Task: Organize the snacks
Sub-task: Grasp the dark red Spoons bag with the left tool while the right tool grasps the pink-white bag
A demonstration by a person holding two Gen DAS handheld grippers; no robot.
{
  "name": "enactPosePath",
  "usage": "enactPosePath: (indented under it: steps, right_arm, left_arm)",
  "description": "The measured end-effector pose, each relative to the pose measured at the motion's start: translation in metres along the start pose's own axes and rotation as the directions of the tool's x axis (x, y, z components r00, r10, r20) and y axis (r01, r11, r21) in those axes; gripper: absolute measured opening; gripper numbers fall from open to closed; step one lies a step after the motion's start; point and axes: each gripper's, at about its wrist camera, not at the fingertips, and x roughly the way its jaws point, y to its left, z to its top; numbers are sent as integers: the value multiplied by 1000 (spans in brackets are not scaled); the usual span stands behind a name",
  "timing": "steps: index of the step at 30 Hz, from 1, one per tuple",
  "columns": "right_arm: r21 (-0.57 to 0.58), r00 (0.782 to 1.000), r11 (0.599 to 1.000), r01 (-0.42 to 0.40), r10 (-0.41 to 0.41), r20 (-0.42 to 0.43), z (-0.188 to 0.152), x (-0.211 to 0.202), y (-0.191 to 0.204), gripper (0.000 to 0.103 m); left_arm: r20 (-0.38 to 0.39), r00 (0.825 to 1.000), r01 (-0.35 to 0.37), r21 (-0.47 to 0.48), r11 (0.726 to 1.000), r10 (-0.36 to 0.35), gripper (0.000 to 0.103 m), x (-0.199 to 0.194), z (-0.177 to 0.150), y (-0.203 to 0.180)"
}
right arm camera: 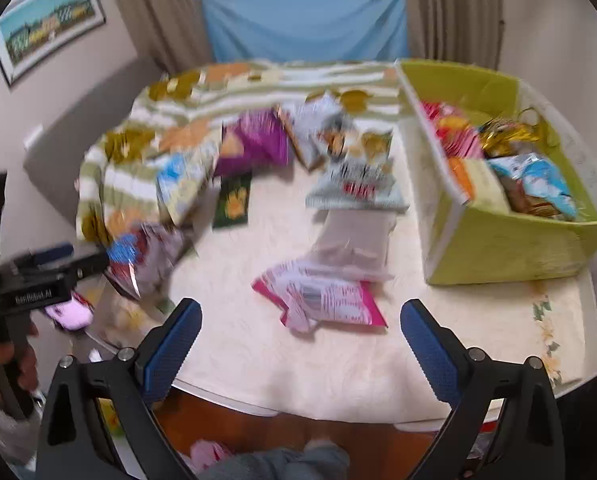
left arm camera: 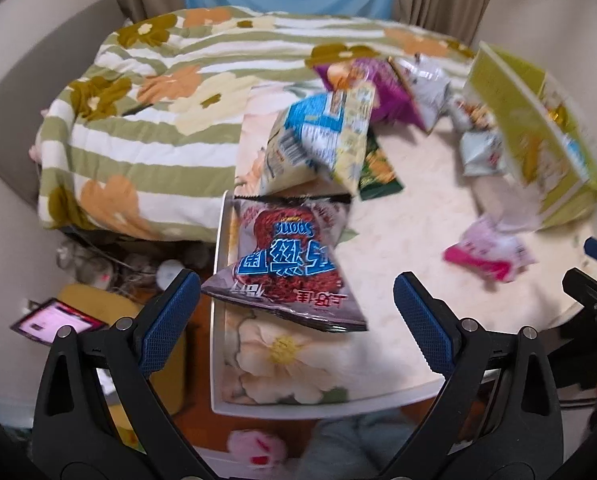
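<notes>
Silver-grey foil with a dark red picture and blue characters marked the snack bag (left arm camera: 286,264) at the centre of the left wrist frame; it lay at the worktop (left arm camera: 398,216) edge, just ahead of the left gripper (left arm camera: 296,316), whose blue-padded fingers stood wide apart and held nothing. Above it a blue and pale yellow bag (left arm camera: 318,140) leaned up, with a purple bag (left arm camera: 378,80) behind. In the right wrist frame a pink and white packet (right arm camera: 322,300) lay flat at the centre, ahead of the right gripper (right arm camera: 300,344), also spread open and empty. A green box (right arm camera: 510,240) at the right of that frame held several packets. A flowered quilt (left arm camera: 146,120) filled the upper left.
</notes>
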Motion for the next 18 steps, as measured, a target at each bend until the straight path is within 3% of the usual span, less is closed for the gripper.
enactPosePath:
  steps: [12,18]
  right_arm:
    - [-51,996,998,-22,17,-92,-2,58,-12,99]
    - [-58,991,997,-46,39,-130,1,85,-18,99]
  left_arm:
    - [-97,990,-95,41,995,98,97,66,14,-14]
    - [-146,984,-96,15,995,98,89,86,20,-7]
